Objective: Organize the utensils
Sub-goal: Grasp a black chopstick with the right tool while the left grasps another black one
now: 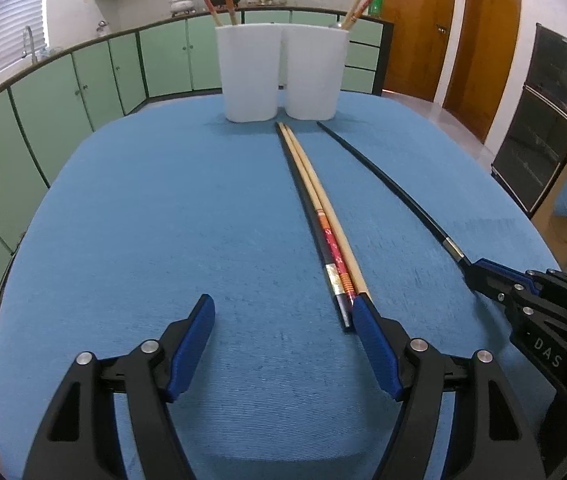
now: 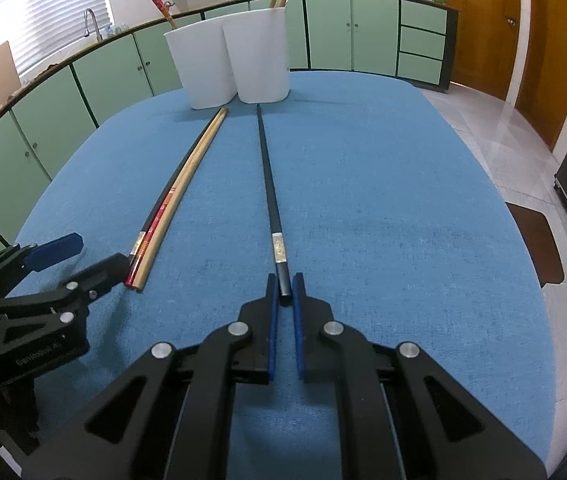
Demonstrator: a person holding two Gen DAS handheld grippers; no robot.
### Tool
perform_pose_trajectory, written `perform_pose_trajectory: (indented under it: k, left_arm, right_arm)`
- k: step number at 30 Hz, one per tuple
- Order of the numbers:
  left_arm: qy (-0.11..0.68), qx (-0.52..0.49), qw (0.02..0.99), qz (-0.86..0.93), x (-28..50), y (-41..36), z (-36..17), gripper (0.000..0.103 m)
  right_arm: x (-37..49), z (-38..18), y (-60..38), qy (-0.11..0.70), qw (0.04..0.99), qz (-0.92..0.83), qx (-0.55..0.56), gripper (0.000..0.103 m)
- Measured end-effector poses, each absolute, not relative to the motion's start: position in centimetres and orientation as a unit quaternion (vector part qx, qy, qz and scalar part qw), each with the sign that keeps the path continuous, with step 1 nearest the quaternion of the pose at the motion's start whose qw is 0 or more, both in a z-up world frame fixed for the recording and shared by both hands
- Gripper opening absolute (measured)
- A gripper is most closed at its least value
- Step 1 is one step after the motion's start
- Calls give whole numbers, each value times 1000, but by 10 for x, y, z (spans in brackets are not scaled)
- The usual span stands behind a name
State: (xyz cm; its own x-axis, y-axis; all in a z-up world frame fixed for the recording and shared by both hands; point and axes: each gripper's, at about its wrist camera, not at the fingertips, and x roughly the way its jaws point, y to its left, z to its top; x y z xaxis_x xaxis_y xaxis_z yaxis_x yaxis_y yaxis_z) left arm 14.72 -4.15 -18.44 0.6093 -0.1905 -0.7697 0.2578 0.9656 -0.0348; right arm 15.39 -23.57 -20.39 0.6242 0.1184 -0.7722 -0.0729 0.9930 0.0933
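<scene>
Two white holder cups (image 1: pixel 249 72) (image 1: pixel 311 72) stand at the far side of the blue table (image 1: pixel 163 220), each with chopsticks sticking out. A bundle of three chopsticks, black, red-patterned and plain wood (image 1: pixel 315 208), lies lengthwise on the cloth. My left gripper (image 1: pixel 283 320) is open; its right fingertip (image 1: pixel 363 308) touches the bundle's near end. A single black chopstick (image 2: pixel 269 184) lies to the right. My right gripper (image 2: pixel 284 284) is shut on its near end, low on the table; it also shows in the left wrist view (image 1: pixel 483 276).
Green cabinets (image 1: pixel 83 92) and a counter with a sink and pots run behind the table. Wooden doors (image 1: pixel 479 48) and a dark oven unit (image 1: pixel 547 120) stand at the right. A brown chair seat (image 2: pixel 535 240) sits by the table's right edge.
</scene>
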Motion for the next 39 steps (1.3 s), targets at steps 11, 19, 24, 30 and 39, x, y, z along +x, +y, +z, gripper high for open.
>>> perform_pose_trajectory:
  k: [11, 19, 24, 30, 39]
  left_arm:
    - [435, 24, 893, -112, 153, -35, -187, 75]
    - [431, 23, 897, -95, 148, -22, -186, 75]
    - [435, 46, 894, -95, 150, -31, -188, 71]
    - [432, 48, 894, -108, 148, -37, -187, 51]
    - [429, 33, 894, -126, 147, -44, -185, 11]
  right_arm:
    - [152, -204, -238, 430, 900, 56, 33, 6]
    - [153, -203, -238, 431, 900, 56, 32, 8]
    - [152, -203, -238, 431, 900, 57, 30, 8]
    - [153, -203, -239, 433, 899, 65, 28, 10]
    - [153, -204, -233, 433, 898, 71, 17, 15]
